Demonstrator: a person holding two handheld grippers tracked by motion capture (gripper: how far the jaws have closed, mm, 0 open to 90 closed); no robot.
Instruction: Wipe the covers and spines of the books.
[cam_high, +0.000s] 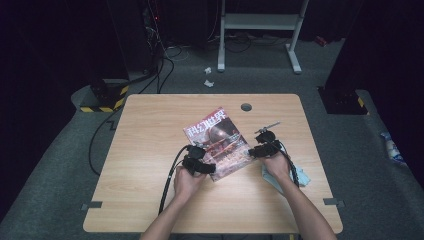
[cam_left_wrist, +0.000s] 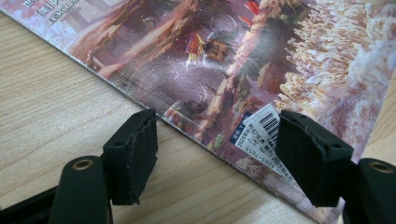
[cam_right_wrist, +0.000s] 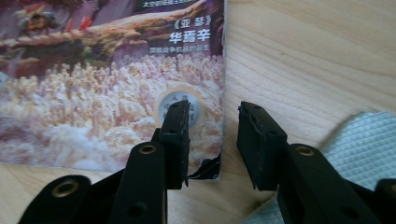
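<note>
A magazine (cam_high: 217, 142) with a reddish illustrated cover lies flat and skewed at the middle of the wooden table (cam_high: 150, 130). My left gripper (cam_high: 206, 167) is at its near left edge. In the left gripper view the jaws (cam_left_wrist: 215, 126) stand wide apart over that edge of the magazine (cam_left_wrist: 224, 60), one pad by a barcode sticker (cam_left_wrist: 264, 133), gripping nothing. My right gripper (cam_high: 256, 150) sits at the cover's right edge. In the right gripper view it (cam_right_wrist: 212, 112) is partly open, one jaw over the magazine (cam_right_wrist: 93, 93) and the other over bare wood, with a torn corner below.
A pale textured cloth (cam_high: 300, 177) lies on the table under the right wrist, also seen as a cloth (cam_right_wrist: 359, 144) beside the right jaw. A round grommet (cam_high: 246, 106) sits near the table's far edge. A black cable (cam_high: 167, 185) trails from the left gripper.
</note>
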